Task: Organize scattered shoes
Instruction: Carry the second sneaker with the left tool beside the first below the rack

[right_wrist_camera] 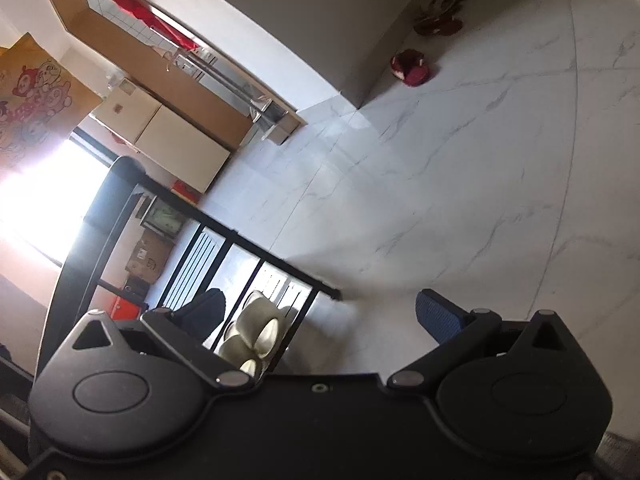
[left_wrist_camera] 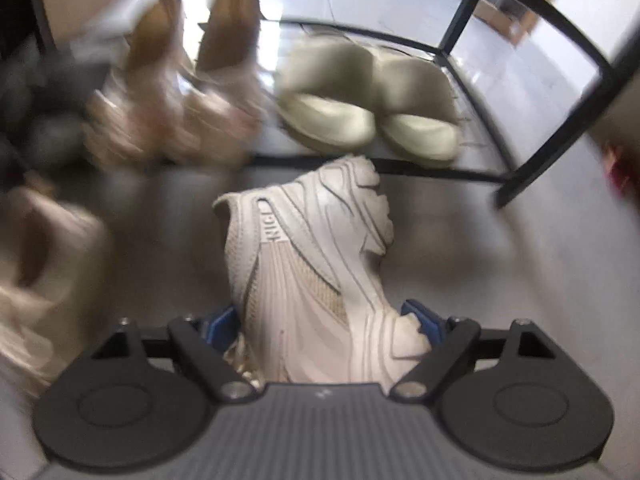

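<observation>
My left gripper (left_wrist_camera: 324,320) is shut on a white chunky sneaker (left_wrist_camera: 308,248), its blue pads (left_wrist_camera: 422,316) pressed against both sides of the shoe, which hangs just in front of the black shoe rack (left_wrist_camera: 516,172). On the rack's lowest shelf stand a pair of beige sneakers (left_wrist_camera: 176,112) and a pair of cream slippers (left_wrist_camera: 368,100). Another pale shoe (left_wrist_camera: 44,264) lies blurred at the left. My right gripper (right_wrist_camera: 320,312) is open and holds nothing; it hangs over the rack's end (right_wrist_camera: 280,268), with the cream slippers (right_wrist_camera: 252,332) below it.
White marble floor tiles (right_wrist_camera: 460,168) spread out to the right of the rack. Red slippers (right_wrist_camera: 412,66) lie by a wall corner, more footwear (right_wrist_camera: 440,20) behind them. A wooden door frame, cabinets and cardboard boxes (right_wrist_camera: 148,256) stand at the left.
</observation>
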Demonstrator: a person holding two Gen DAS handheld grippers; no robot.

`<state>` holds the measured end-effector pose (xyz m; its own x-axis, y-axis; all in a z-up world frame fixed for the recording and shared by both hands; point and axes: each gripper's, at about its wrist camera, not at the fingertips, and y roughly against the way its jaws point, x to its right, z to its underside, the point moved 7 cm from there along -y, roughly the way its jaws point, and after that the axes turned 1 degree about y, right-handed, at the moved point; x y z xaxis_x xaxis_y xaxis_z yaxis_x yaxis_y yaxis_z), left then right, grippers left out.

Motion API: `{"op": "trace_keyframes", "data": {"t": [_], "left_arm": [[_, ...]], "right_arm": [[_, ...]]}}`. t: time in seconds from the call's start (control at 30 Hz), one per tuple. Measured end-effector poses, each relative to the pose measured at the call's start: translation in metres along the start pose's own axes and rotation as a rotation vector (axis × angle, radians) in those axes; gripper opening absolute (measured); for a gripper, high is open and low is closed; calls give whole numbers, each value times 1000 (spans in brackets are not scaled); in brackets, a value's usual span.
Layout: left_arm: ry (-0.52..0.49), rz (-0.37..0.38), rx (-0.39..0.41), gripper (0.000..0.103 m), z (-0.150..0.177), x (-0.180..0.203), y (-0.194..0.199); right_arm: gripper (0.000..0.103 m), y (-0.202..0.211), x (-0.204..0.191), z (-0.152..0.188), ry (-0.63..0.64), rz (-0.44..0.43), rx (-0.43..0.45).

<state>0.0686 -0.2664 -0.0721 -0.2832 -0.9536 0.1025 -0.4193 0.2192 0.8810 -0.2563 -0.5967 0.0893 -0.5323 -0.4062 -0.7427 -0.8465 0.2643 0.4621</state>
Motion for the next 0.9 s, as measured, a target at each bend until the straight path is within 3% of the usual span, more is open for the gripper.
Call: {"op": "trace_keyframes", "data": {"t": [0.1,0.17,0.3,0.43,0.53,0.57,0.67,0.77,0.9], "left_arm": [[-8,7,17,84,6,-32,12],[-43,-66,51,84,15,-55,20],[-16,-34,59,80,30,-73,10],[97,-25,64,76,43,-72,-7],[159,-31,110,77,35,-77,-14],[226,-30,117,78,31,-83,-17],[305,-55,114,81,24,-87,-26],[230,-62,110,91,19,-77,-32],[112,4,86,100,17,-73,-12]], "right_arm": [[103,1,-7,6,-8,-30,-17],[103,1,-12,10,-13,-50,-28],[103,5,-24,19,-16,-88,-45],[103,14,-28,24,-11,-98,-51],[103,19,-28,22,3,-77,-37],[103,20,-28,21,4,-69,-35],[103,22,-30,22,1,-56,-33],[103,21,-35,23,18,-46,-29],[103,25,-67,37,218,-49,14]]}}
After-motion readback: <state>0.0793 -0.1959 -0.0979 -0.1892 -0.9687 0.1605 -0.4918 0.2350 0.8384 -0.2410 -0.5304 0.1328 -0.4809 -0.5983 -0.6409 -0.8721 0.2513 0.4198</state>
